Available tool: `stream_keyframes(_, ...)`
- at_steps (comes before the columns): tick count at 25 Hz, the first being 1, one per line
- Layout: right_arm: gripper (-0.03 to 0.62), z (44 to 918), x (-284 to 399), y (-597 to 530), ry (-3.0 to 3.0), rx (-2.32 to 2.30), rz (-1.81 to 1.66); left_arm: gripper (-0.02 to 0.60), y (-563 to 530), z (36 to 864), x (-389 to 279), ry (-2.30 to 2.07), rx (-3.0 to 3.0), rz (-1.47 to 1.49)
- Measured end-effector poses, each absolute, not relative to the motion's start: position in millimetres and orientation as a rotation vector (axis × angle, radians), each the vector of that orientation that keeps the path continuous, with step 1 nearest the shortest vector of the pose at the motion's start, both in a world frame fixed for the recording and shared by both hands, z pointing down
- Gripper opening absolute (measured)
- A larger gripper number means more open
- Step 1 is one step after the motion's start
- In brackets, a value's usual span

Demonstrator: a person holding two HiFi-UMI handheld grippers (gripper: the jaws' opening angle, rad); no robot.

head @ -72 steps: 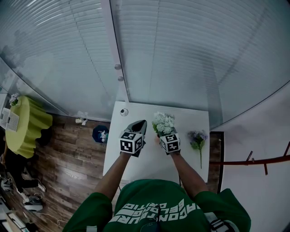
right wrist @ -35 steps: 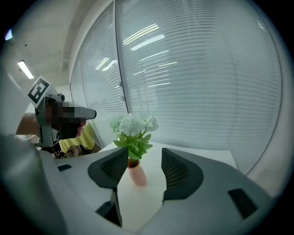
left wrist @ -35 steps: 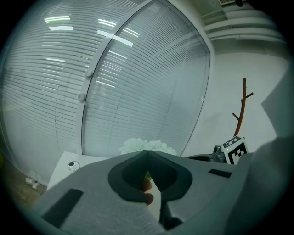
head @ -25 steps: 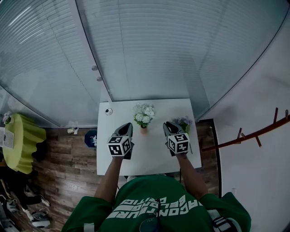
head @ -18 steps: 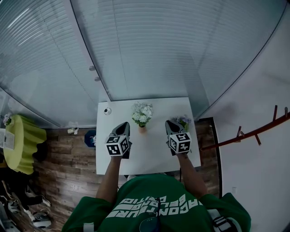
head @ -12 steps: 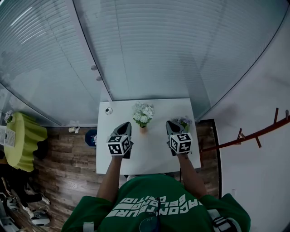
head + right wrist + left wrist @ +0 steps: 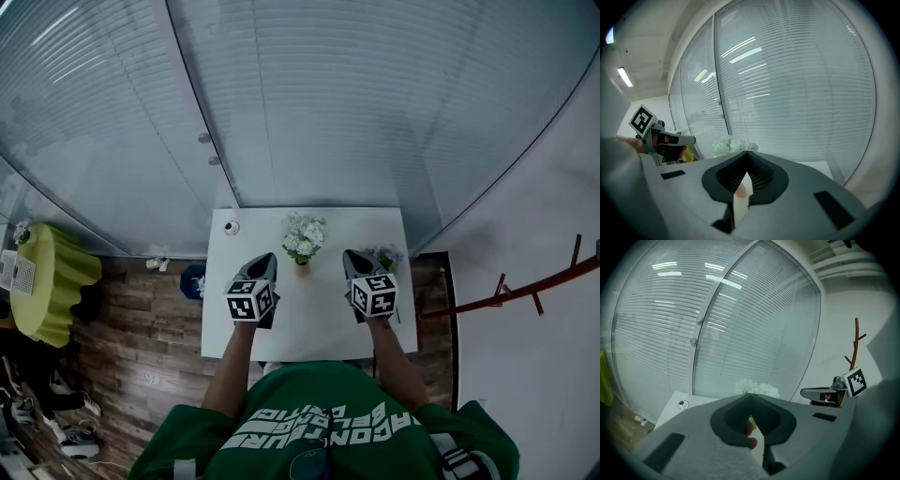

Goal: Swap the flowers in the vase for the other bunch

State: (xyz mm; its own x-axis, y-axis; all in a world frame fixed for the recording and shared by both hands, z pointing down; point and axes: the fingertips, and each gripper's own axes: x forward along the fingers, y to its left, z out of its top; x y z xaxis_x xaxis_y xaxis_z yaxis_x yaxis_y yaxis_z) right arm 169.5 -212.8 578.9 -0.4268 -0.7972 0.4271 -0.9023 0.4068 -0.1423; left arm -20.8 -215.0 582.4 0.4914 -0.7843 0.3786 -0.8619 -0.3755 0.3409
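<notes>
White flowers (image 7: 304, 235) stand in a small brown vase (image 7: 301, 269) at the middle back of the white table (image 7: 309, 323). The purple bunch (image 7: 385, 256) lies at the table's right, partly hidden behind my right gripper (image 7: 347, 255). That gripper is shut and holds nothing. My left gripper (image 7: 268, 257) hovers left of the vase, its jaws together and empty. In the left gripper view the white flowers (image 7: 757, 388) rise just beyond the left gripper (image 7: 751, 396), and the right gripper (image 7: 820, 393) shows at the right. From the right gripper (image 7: 749, 153) the white flowers (image 7: 731, 143) appear ahead to the left.
A glass wall with blinds (image 7: 309, 112) runs close behind the table. A small round object (image 7: 231, 227) sits at the table's back left corner. A red-brown coat stand (image 7: 525, 286) is off to the right. A yellow-green table (image 7: 52, 272) stands far left on the wooden floor.
The right gripper has come away from the white flowers and now sits further right, in front of the purple bunch. Over the last second both grippers have hardly moved.
</notes>
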Motion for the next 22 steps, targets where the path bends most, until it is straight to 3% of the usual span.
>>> stream_keyframes(22,0.014,579.1,159.0,-219.8,-2.390,1.451,0.510,0.005,-217.4,583.9,-29.0,-1.343,2.217,0.194)
